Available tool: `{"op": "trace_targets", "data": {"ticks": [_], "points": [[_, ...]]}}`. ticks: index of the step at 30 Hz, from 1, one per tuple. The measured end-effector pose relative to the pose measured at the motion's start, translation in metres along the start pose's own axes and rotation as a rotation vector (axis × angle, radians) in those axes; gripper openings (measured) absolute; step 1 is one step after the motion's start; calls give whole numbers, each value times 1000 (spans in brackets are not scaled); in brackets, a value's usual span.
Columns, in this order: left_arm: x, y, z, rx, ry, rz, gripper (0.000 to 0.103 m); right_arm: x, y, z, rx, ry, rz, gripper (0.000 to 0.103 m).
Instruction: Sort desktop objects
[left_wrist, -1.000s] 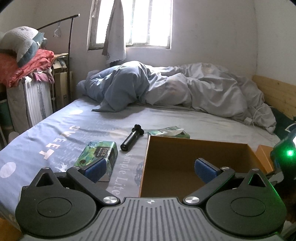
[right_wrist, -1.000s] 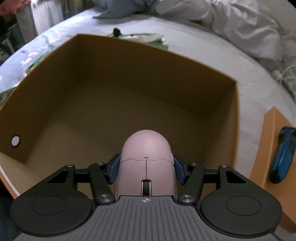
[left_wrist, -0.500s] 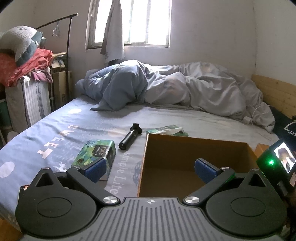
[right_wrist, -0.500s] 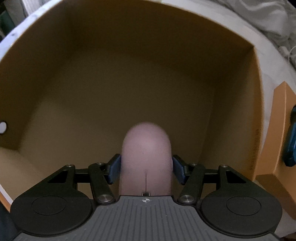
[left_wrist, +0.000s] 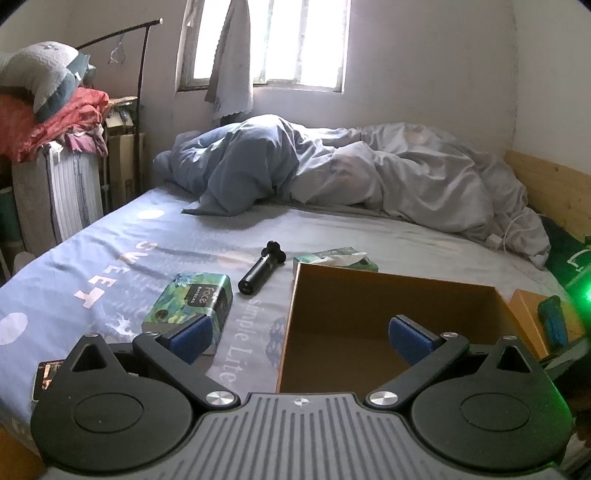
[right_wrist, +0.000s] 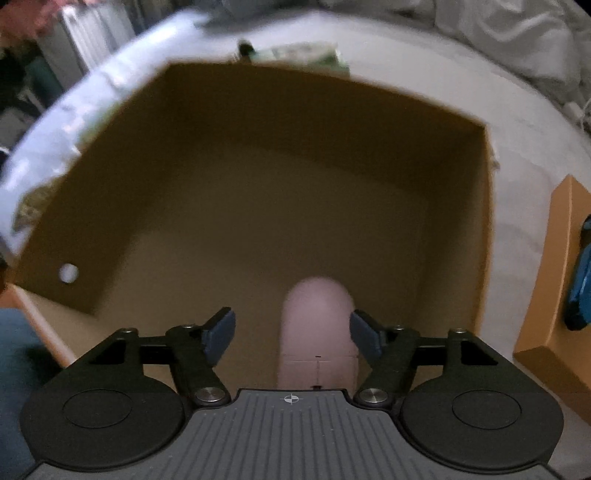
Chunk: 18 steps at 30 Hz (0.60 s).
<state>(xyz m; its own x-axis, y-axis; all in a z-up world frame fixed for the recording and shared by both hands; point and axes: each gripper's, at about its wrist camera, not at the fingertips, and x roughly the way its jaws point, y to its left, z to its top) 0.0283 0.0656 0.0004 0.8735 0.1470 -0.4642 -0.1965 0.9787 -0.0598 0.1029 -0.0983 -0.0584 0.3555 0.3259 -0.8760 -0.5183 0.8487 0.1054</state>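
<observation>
Your right hand-held gripper (right_wrist: 291, 334) has just let go: its jaws have spread apart, and the smooth, rounded pink plastic mouse (right_wrist: 318, 332) sits loose between them inside the plain brown cardboard box (right_wrist: 258, 155).

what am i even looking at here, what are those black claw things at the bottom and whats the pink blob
There is no robot here: a person holds a two-finger gripper in each hand, and each has a wide-angle camera looking out along its fingers. So the black parts at the bottom of each picture are the tool itself.

The left gripper is open and empty. Its view shows a bed carrying an open cardboard box, a green tissue pack, a black cylinder and a second tissue pack.

The right gripper looks down into that box. The pink blob is a computer mouse. The jaws have just been opening, the pads look clear of the mouse, which lies between them inside the box.
</observation>
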Motion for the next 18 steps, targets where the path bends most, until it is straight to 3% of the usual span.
{"op": "trace_targets", "data": {"ticks": [1, 2, 10, 18], "points": [[0, 1, 0, -4, 2, -2, 103, -10, -4, -2, 5, -33, -1, 93], [0, 1, 0, -9, 6, -5, 103, -20, -8, -1, 12, -65, 7, 94], [-2, 4, 0, -42, 28, -42, 103, -103, -43, -24, 70, -312, 20, 103], [-10, -6, -2, -3, 19, -68, 103, -156, -79, -34, 134, -500, -10, 103]]}}
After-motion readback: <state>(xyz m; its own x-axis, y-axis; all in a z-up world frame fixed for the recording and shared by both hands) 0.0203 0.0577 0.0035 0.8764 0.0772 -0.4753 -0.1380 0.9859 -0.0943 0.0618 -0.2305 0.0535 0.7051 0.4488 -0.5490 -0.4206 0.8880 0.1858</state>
